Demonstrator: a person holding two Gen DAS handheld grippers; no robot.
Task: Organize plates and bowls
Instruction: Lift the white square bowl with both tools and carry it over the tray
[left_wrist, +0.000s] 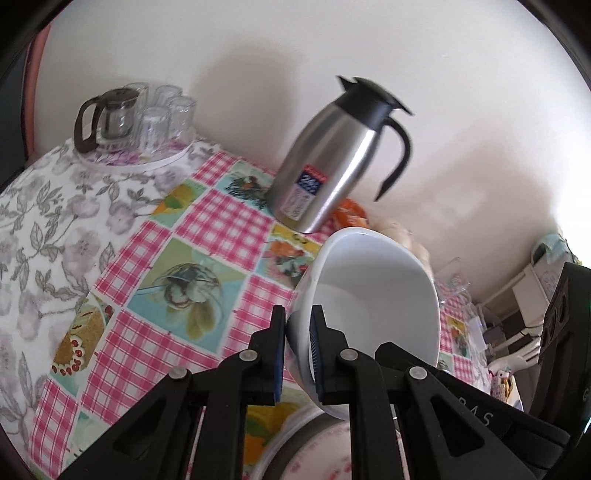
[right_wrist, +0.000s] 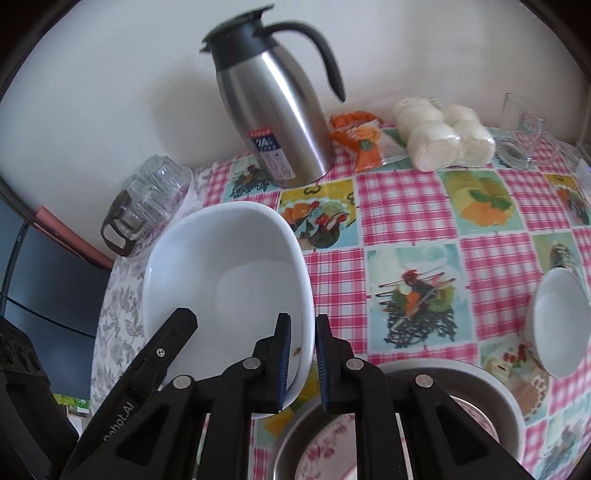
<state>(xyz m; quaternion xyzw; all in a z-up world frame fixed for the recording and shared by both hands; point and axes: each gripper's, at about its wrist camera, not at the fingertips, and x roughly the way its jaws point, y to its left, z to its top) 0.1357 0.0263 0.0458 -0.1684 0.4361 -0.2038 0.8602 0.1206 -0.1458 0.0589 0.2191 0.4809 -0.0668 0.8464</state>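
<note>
A large white bowl (left_wrist: 373, 291) hangs tilted above the checked tablecloth, gripped from two sides. My left gripper (left_wrist: 298, 328) is shut on its near rim, one pad inside the bowl and one outside. In the right wrist view the same white bowl (right_wrist: 229, 273) has my right gripper (right_wrist: 303, 332) shut on its right rim, and one of the left gripper's fingers (right_wrist: 173, 332) reaches it from the lower left. A small white bowl (right_wrist: 561, 321) lies on the table at the right. Below the grippers a metal basin (right_wrist: 480, 376) holds a floral plate (right_wrist: 321, 446).
A steel thermos jug (right_wrist: 280, 122) stands by the wall. A round tray with upturned glasses (left_wrist: 162, 118) and a glass teapot (left_wrist: 107, 118) is at the back left. A bag of white buns (right_wrist: 443, 136), an orange packet (right_wrist: 362, 140) and a glass cup (right_wrist: 517, 136) line the back right.
</note>
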